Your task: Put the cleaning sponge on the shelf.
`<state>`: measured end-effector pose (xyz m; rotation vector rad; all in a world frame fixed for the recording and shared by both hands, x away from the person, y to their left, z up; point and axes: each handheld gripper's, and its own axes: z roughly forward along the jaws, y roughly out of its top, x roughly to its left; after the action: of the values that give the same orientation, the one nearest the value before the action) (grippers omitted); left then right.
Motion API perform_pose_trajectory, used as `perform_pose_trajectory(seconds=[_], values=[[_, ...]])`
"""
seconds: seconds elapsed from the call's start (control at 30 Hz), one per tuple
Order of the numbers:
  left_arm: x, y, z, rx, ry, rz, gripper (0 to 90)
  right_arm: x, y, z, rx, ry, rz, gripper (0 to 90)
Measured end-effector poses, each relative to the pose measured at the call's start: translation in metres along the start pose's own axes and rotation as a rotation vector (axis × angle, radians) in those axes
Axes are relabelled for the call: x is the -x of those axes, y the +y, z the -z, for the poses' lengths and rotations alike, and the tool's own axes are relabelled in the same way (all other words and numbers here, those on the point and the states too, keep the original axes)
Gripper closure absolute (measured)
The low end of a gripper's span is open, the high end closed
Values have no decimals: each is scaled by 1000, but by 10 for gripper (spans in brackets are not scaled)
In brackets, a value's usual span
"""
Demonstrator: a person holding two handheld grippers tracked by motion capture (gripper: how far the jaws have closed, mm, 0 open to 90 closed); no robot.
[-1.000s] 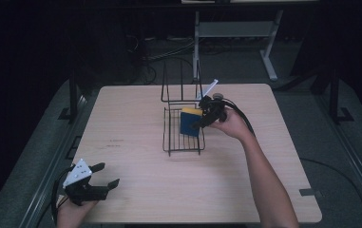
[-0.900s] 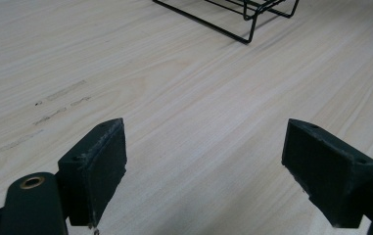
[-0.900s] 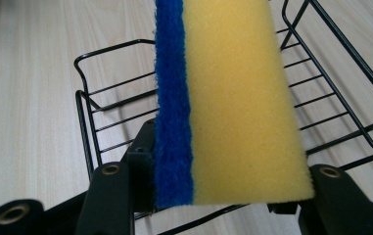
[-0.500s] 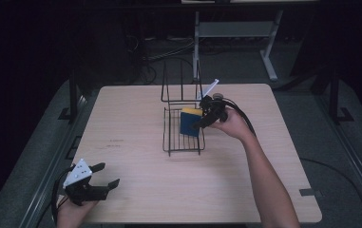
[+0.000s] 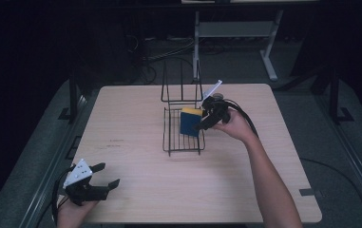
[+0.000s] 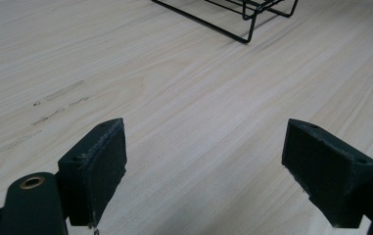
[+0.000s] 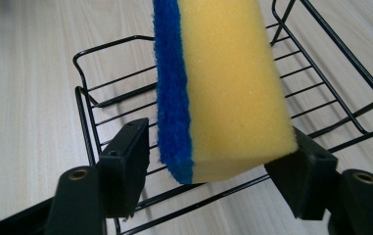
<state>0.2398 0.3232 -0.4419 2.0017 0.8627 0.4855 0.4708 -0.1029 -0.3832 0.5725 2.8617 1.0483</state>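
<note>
The right gripper [image 5: 206, 118] is standing over the right side of the black wire rack [image 5: 174, 137], which is sitting near the middle of the wooden table [image 5: 136, 109]. Its jaws have just been opening, and the sponge [image 5: 189, 122] is standing between them. In the right gripper view the sponge [image 7: 223, 88] is showing a yellow body and a blue layer on its left face. There is a clear gap between the blue face and the left pad, so this pad is not pressing on it. The right pad is lying close against the yellow lower corner, but I cannot tell if it is really pushing there. The jaws are about half spread, not gripping firmly. The sponge is standing upright on its edge over the bars of the rack [image 7: 115, 103], at the rack's right side in the high view. I cannot tell if its lower end is resting on the wires.

The left gripper [image 5: 106, 175] is staying at the near left corner of the table, well apart from the rack. In the left gripper view its two black pads [image 6: 101, 161] are standing wide, with only bare table [image 6: 198, 122] between them. A corner of the rack [image 6: 245, 22] is showing far ahead of them.

A metal stand [image 5: 235, 31] is standing on the floor beyond the far edge of the table.
</note>
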Motion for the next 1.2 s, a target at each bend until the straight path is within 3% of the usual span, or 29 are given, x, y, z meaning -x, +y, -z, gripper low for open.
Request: perform_pose_trajectory(seconds=[0.4, 1.2], values=[[0, 0, -1, 1, -2, 2, 163, 1, -5, 5, 8, -2, 7, 297], [-1, 2, -5, 0, -11, 3, 162, -5, -19, 13, -13, -5, -28, 220]])
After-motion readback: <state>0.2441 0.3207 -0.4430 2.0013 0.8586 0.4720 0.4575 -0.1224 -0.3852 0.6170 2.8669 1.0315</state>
